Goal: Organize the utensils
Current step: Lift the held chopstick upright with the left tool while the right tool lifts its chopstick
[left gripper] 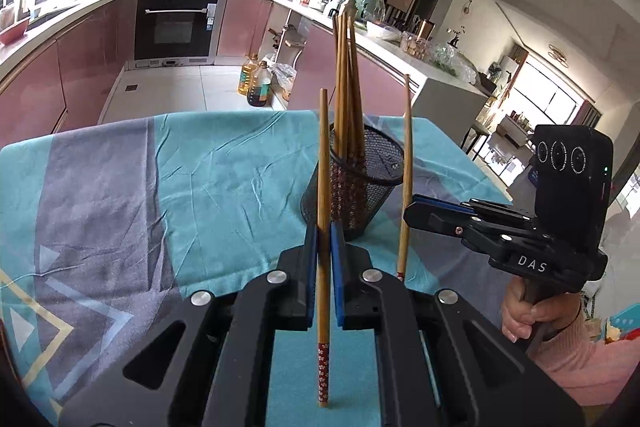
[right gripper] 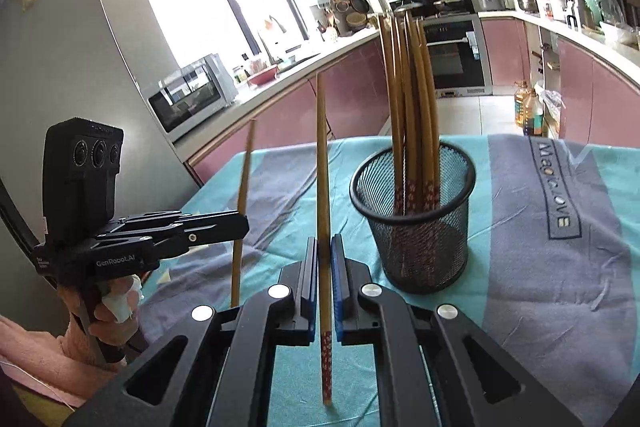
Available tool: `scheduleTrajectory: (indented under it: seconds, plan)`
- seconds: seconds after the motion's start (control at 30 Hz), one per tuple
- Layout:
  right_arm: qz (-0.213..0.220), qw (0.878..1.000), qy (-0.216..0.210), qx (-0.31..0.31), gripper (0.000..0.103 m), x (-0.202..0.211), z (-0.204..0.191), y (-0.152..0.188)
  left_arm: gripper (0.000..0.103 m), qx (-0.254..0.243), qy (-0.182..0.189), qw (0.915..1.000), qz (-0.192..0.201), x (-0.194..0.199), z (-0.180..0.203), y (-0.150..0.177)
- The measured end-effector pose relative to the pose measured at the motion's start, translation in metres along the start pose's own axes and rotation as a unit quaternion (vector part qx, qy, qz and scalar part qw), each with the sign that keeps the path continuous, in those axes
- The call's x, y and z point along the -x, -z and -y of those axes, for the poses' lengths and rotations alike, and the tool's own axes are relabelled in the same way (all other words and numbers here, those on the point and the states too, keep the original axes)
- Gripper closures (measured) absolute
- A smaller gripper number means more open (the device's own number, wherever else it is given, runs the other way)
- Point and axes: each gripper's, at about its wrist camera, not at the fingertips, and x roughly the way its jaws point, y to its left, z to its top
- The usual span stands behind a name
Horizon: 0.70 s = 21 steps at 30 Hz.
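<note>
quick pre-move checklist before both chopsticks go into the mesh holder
1. Left tongs shut on left chopstick, held upright: ok.
2. Right tongs shut on right chopstick, held upright: ok.
3. Mesh holder standing upright on the tablecloth: ok.
4. Room in the holder: the bundle of chopsticks leans to one side, open space at the rim: ok.
5. Patterned ends point down, matching the bundle: ok.
6. Lower tips high enough to clear the holder's rim: cannot tell.
</note>
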Motion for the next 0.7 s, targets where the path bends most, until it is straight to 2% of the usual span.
scheduleTrajectory:
  seconds: [0.2,0.47,0.7]
  plan:
    - [0.032,0.999,0.006,0.013,0.097,0.019,-0.001,-0.015,0.096,-0.01,0.027,0.9991,0.032,0.023,0.012,-0.016]
    - [0.066,0.997,0.014,0.037,0.097,0.037,-0.004,-0.038,0.096,-0.017,0.037,0.9972,0.063,0.037,0.022,-0.039]
    - [0.079,0.996,0.016,0.045,0.098,0.048,-0.004,-0.05,0.096,-0.028,0.041,0.9954,0.082,0.044,0.034,-0.056]
